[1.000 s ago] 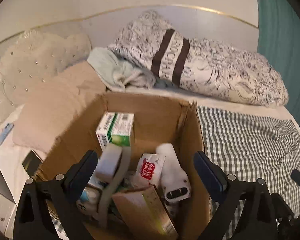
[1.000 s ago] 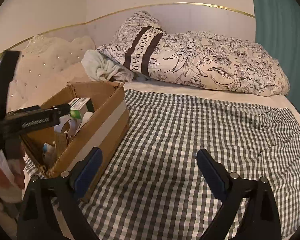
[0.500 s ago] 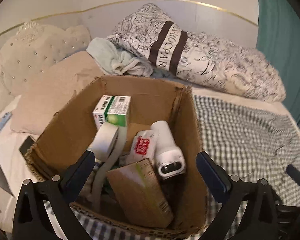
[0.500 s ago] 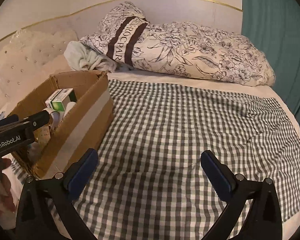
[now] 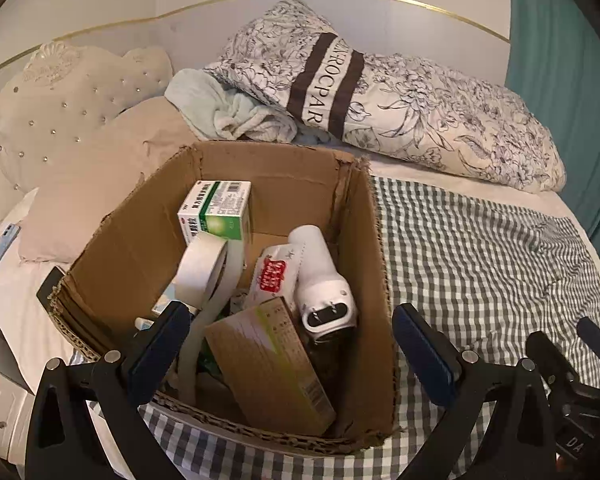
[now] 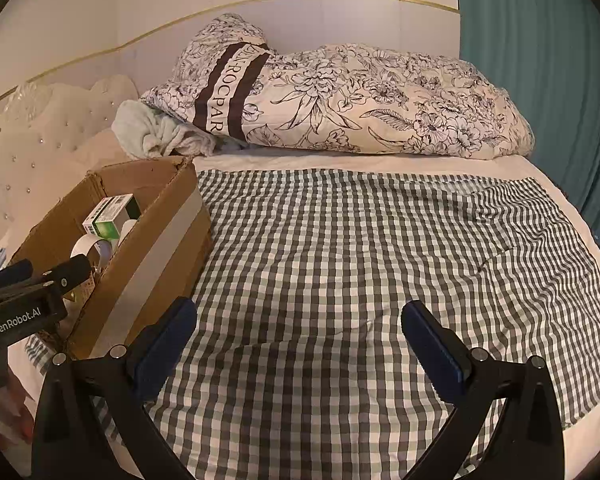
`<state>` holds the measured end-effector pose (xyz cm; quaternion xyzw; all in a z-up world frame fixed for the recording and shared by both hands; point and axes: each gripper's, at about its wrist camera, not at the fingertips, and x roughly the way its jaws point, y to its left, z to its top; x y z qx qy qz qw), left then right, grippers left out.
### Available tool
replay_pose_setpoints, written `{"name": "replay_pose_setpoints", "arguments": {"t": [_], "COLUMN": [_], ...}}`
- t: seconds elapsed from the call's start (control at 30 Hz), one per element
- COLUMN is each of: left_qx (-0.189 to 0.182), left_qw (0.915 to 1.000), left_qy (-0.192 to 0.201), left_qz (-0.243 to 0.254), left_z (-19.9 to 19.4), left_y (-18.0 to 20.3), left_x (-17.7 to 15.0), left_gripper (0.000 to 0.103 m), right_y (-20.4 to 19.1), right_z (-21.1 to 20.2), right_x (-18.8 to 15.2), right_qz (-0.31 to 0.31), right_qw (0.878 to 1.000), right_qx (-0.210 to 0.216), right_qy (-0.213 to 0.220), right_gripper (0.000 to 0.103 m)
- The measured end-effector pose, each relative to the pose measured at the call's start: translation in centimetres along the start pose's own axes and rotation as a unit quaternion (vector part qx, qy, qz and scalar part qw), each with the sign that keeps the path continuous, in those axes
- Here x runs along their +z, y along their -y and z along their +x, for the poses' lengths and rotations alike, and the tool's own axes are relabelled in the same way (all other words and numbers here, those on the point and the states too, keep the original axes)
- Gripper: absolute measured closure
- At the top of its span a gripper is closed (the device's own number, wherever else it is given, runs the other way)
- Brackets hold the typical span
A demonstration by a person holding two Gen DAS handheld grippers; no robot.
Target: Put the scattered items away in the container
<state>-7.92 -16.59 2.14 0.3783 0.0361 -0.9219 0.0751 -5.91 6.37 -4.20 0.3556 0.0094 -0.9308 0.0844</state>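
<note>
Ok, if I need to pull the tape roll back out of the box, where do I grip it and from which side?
Come from above with the left gripper. The tape roll stands tilted on edge in the box, so pinch its top rim, one finger through the hole. The green carton crowds it behind.

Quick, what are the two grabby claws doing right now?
Left gripper: open, holding nothing, over the cardboard box.
Right gripper: open, holding nothing, over the checked cloth.

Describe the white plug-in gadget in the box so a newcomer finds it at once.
Start at the brown cardboard box on the checked bedspread. Against its right wall lies a white plastic plug-in device, beside a red-labelled white packet. Only it shows two metal prongs on its near end.
</note>
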Motion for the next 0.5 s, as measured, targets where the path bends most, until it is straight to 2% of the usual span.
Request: {"name": "replay_pose_setpoints", "arguments": {"t": [0.17, 0.33, 0.5], "left_qx": [0.010, 0.035, 0.018], "left_qw": [0.9999, 0.9992, 0.9996], "left_qy": [-0.005, 0.020, 0.021], "left_qz": [0.003, 0.002, 0.006], "left_z": [0.4, -0.1, -0.3], "left_y": [0.5, 0.9, 1.2], "left_x": [0.0, -0.5, -0.7], "left_gripper": [0.000, 0.000, 0.000], "right_y": [-0.1, 0.1, 0.5], "right_z": [0.3, 0.4, 0.6], "right_x": [-0.4, -0.6, -0.8], "right_qz": [-0.001, -0.001, 0.006], "right_qw": [1.000, 1.000, 1.000], "right_qx": [0.000, -0.006, -0.008], "right_qy": [-0.008, -0.012, -0.018], "right_gripper": [0.000, 0.000, 0.000]}}
